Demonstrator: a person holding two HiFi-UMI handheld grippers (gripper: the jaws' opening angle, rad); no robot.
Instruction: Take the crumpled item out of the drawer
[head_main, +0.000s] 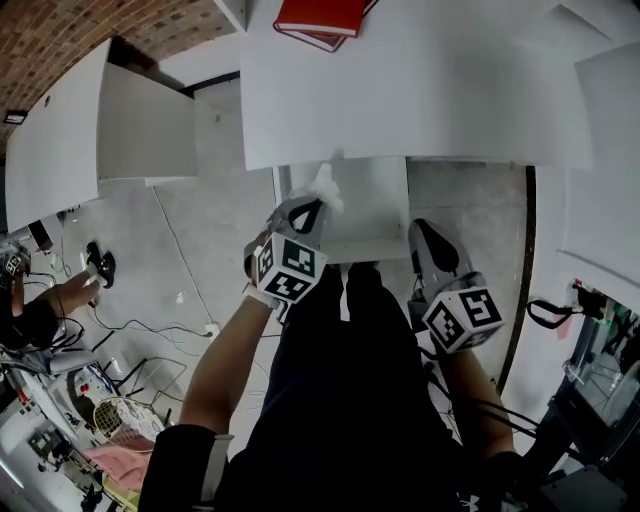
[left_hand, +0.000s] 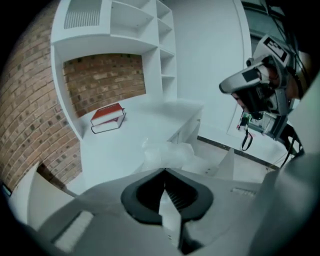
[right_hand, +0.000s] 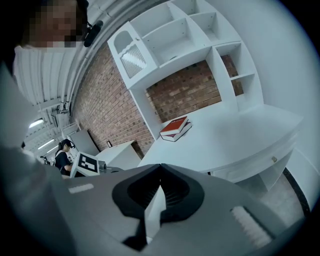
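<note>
Grey left tongs (left_hand: 165, 171) are closed to a narrow seam, and we read their tips as pinching a corner of the white crumpled item (left_hand: 167, 152), which bunches just beyond them. In the head view it juts from those tips at the left edge of the open drawer (head_main: 372, 205), so we judge it raised clear of the drawer's floor and no longer lying inside. Right tongs (right_hand: 160, 169) are also closed, with nothing between them, and hang near the drawer's right front corner, well apart from the item. We place the task at the lift-out step: the grasp looks made and the item is about out. The next move, in our judgement, calls for carrying the item up and away from the drawer without loosening the thin pinch, then choosing where to put it. Beyond the drawer lies the white surface (head_main: 420, 90), which overhangs it. A red book (head_main: 320, 15) rests at the far side.
</note>
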